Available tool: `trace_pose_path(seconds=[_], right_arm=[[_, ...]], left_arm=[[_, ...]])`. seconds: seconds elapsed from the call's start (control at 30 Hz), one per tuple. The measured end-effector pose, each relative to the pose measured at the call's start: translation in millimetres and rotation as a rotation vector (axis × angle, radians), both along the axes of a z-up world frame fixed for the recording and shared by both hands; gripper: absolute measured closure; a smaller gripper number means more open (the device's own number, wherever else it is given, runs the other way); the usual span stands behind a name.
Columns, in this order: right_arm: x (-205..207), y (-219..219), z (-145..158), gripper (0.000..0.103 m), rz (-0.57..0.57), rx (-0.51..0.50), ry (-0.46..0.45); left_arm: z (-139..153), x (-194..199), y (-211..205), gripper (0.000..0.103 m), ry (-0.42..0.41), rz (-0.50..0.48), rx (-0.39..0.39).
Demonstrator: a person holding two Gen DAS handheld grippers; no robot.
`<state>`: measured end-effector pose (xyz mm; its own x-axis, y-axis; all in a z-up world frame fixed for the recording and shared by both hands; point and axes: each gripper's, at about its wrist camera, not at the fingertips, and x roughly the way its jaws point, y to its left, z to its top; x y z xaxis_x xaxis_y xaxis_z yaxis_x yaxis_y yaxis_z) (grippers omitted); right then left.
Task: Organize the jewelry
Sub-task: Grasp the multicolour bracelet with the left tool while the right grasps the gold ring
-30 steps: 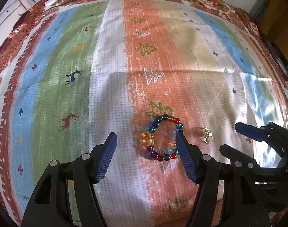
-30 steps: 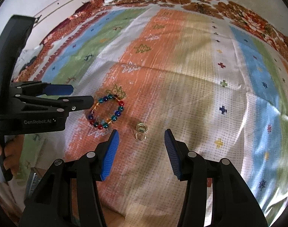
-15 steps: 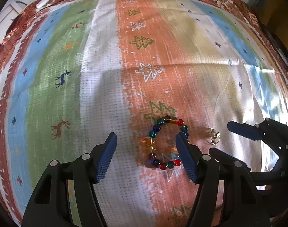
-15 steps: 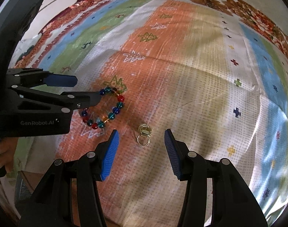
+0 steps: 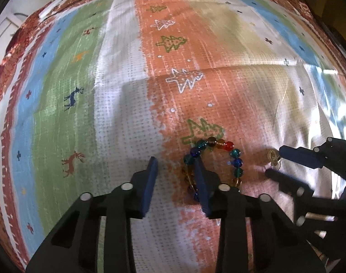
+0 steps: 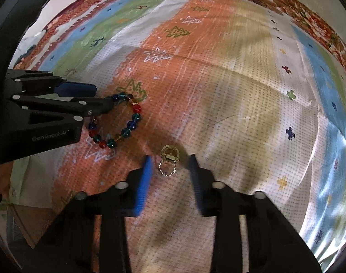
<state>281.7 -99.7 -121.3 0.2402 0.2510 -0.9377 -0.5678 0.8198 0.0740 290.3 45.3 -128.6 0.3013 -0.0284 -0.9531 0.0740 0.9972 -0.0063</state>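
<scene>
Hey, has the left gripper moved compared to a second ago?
Yes. The left gripper has narrowed and shifted left across the bracelet: its right finger, earlier at the ring's right edge, now covers the left side, near the green tree.

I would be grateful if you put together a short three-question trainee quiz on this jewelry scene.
1. True or false: the beaded bracelet lies on the orange stripe of the patterned cloth.
2. Multiple choice: what sits between the fingers of the right gripper? A) a silver spoon B) a small gold earring C) a wristwatch
3. Fill in: one finger of the left gripper stands inside the bracelet's ____.

Key: 1 true; 2 B; 3 loop. Both grippers' jaws stand apart, narrowed around their pieces, neither clearly clamped yet.
</scene>
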Motion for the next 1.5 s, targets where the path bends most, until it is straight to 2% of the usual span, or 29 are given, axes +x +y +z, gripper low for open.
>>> trace_pose_path(seconds=[0.07,0.13,0.3,0.53,1.0,1.5], right_arm=[[-1,0,0,0.088,0.003,0.0,-0.001],[-2,0,0,0.088,0.007,-0.003,-0.009],[-3,1,2,0.088,0.01,-0.005,-0.018],[-7,-1,10,0.088,0.007,0.003,-0.035],[-18,-15,47,0.088,-0.049,0.104,-0.107],[-36,-30,79,0.088,-0.087,0.181,-0.177]], left_arm=[[0,-1,-2,0.089,0.001,-0.011,0.015],[1,-1,-1,0.094,0.004,-0.012,0.017],[9,-3,0,0.094,-0.009,0.0,0.012],[35,-9,7,0.094,-0.075,0.034,-0.044],[71,-31,7,0.094,-0.157,0.06,-0.099],[92,-55,5,0.094,-0.211,0.087,-0.134]])
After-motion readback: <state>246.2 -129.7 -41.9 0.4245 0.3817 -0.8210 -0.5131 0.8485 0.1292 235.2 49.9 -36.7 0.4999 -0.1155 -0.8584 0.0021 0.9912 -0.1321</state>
